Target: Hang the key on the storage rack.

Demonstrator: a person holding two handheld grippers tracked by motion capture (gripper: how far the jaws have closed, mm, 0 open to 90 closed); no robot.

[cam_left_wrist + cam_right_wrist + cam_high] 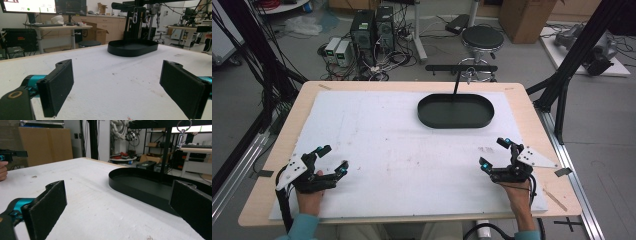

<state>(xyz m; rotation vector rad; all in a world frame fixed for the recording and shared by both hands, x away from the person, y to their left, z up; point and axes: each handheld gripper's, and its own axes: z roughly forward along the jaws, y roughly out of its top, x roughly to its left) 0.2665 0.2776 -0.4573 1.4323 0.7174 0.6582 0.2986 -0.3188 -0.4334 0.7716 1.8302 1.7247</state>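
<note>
Two handheld grippers rest low over a desk covered w/ a white sheet (402, 150), one at each near corner, both w/ nothing in them. Left gripper (332, 160) sits near the front-left corner, jaws spread wide, held by a hand (309, 197) in a teal sleeve. Right gripper (494, 152) sits near the front-right corner, jaws also spread wide, held by the other hand (518, 192).

Nearest thing to work with is a black oval tray (456, 122), shallow-walled, toward the far edge of the desk, right of centre. Nothing shows inside it. A thin black post (457, 82) rises behind the tray to a crossbar, w/ a metal snap hook (135, 15) hanging from it.

Left gripper view: two black pads apart at either side, bare white sheet between, tray (132, 51) well ahead. Right gripper view: same spread pads, tray (140, 188) much closer, its near wall just beyond the right-hand pad.

Judgement: looks like a starting pose, approx. nothing done yet; neither gripper touches the tray. Right gripper is the closer one, so the next move probably calls for it to go fwd toward the tray's near rim, jaws kept apart until a wall sits between the pads. Thin rim = easy to slip off, so a square approach matters.
</note>
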